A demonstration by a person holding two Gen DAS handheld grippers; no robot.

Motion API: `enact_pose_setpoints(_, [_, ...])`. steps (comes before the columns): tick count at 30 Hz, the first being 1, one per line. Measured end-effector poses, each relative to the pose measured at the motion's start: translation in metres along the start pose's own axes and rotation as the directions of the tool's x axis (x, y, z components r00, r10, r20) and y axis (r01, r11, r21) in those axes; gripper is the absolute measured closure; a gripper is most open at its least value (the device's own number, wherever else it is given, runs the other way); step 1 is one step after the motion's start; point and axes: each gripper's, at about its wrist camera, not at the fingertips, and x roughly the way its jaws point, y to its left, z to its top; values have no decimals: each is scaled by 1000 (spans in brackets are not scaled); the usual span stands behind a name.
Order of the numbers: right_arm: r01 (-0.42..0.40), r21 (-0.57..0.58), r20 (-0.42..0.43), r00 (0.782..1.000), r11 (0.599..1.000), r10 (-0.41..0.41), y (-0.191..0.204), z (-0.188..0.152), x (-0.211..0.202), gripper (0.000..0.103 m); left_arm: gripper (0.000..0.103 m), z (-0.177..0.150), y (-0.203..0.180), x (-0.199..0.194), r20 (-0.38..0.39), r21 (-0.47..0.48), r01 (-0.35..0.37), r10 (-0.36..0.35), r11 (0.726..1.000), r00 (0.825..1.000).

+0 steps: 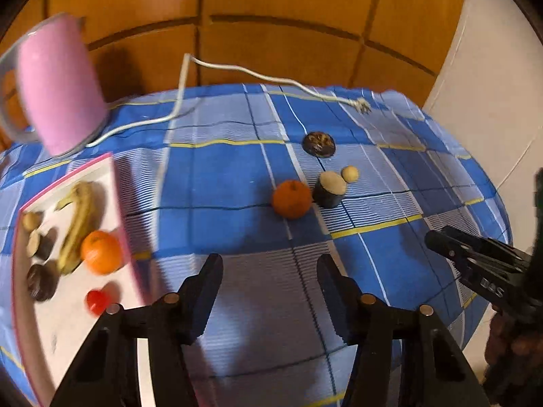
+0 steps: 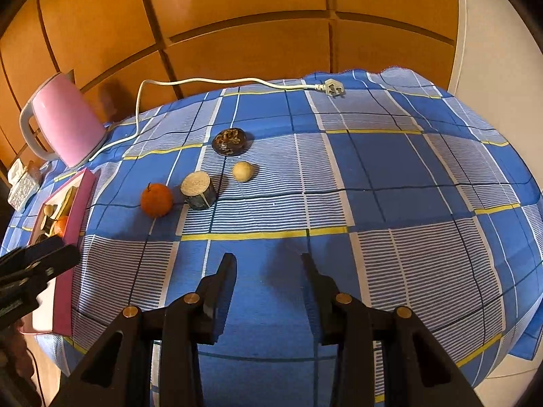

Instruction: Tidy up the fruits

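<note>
Both grippers hang empty over the table, the left gripper (image 1: 269,264) and the right gripper (image 2: 268,264) each with jaws spread on nothing. The pink-rimmed tray (image 1: 117,200), at nine o'clock, already holds a banana (image 1: 79,217) and other fruit; an orange (image 2: 156,199) and three pieces beside it wait at twelve o'clock on the blue checked cloth (image 2: 390,203). A pink kettle (image 2: 68,122) stands before the wooden wall (image 2: 237,17).

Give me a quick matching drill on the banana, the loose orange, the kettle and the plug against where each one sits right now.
Things:
1. banana
2. loose orange
3. pink kettle
4. white plug

Places:
A. far edge of the cloth
B. inside the pink-rimmed tray
C. back left corner
D. on the cloth beside the cut dark fruit

Pairs: 1-B, 2-D, 3-C, 4-A
</note>
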Motion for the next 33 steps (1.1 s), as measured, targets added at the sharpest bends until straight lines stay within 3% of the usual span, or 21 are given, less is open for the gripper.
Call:
enact_pose_setpoints(5, [-1,7,8,1000,1000,1,-5,1,-2,65,43,19,-10,32,-46,8,7,-7,1000,999])
enact_pose_setpoints(7, [0,8,8,1000,1000,0,-7,2,-2,65,39,25,-14,41,-52,3,2,-2,1000,999])
enact_pose_setpoints(18, [5,17,-10,1000,1000,-5,-16,4,3,65,38,42,-19,84,-67,34,-7,9,999,998])
enact_pose_setpoints(20, [7,20,-18,1000,1000,-6,-17,3,6,65,40,43,-16,90,-75,24,4,-2,1000,997])
enact_pose_setpoints(22, [8,23,-22,1000,1000,-7,-17,3,8,65,59,44,-14,95,-83,11,24,-23,1000,996])
enact_pose_setpoints(23, [8,23,-23,1000,1000,-7,-18,3,8,65,62,45,-15,95,-73,22,23,-21,999,997])
enact_pose_setpoints(27, [7,22,-28,1000,1000,-6,-18,3,10,65,64,41,-14,87,-53,8,47,-47,999,997])
enact_pose_setpoints(33, [-29,15,-30,999,999,29,-16,11,15,65,64,8,-20,54,-11,31,56,-56,998,998])
